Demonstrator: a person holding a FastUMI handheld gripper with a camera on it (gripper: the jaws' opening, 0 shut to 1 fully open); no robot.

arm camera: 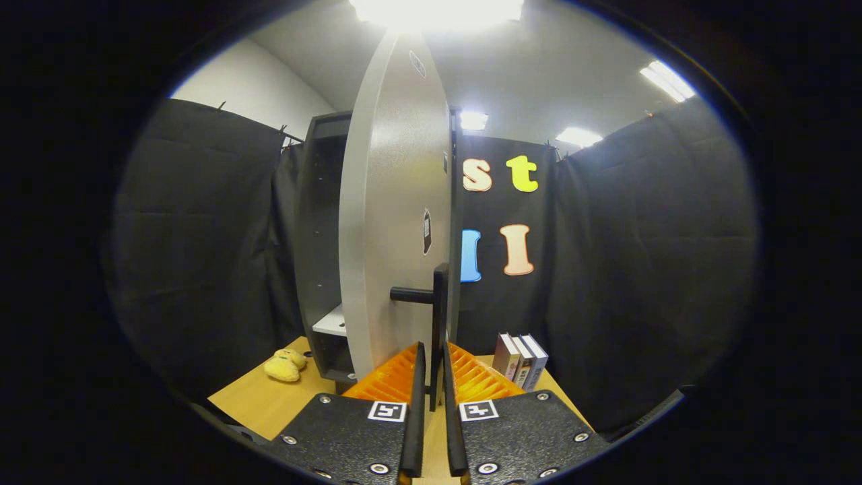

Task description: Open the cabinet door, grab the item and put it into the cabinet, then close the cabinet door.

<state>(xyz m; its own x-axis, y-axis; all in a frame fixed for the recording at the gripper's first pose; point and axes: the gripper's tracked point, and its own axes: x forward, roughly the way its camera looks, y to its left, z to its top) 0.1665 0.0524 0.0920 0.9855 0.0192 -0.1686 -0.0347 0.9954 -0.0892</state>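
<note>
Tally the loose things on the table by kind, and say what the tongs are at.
Books: 3
Yellow plush toy: 1
Total: 4
The tongs are closed on the cabinet door handle.

Cabinet (316,236): dark grey, tall, upright on the wooden surface (256,397); a pale shelf shows inside its open front.
Door (394,215): light grey panel, swung open, edge-on toward the camera.
Handle (439,303): black bar standing upright on the door's near edge, its lower end between the fingers of the claw (433,377), which are closed tight around it.
Item (285,366): yellow soft toy lying on the surface, just left of the cabinet's foot.
</note>
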